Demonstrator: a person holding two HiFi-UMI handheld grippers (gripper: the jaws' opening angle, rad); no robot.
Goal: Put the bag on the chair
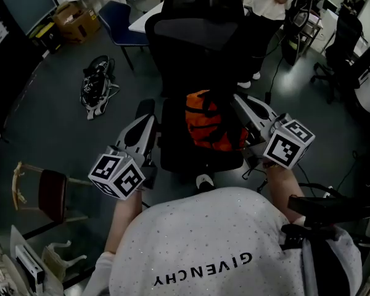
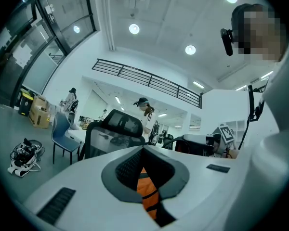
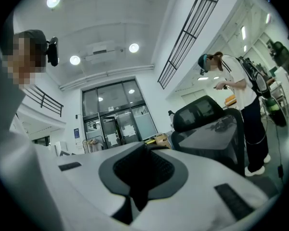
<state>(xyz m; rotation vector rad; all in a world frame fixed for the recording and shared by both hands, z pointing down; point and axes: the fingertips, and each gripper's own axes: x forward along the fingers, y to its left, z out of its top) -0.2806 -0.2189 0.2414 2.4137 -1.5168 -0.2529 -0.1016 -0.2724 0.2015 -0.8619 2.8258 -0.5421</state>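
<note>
An orange bag with black straps hangs just over the seat of the black office chair, between my two grippers. At the bag's left, the left gripper is shut; in the left gripper view orange fabric with a black strap fills the gap behind its tips. The right gripper is at the bag's right edge. In the right gripper view its jaws are together with something dark, seemingly a black strap, pinched between them. The chair's backrest rises just ahead.
A blue chair and a cardboard box stand at the far left. Black gear lies on the floor left of the chair. A person stands behind it. A wooden chair stands near left, more office chairs at right.
</note>
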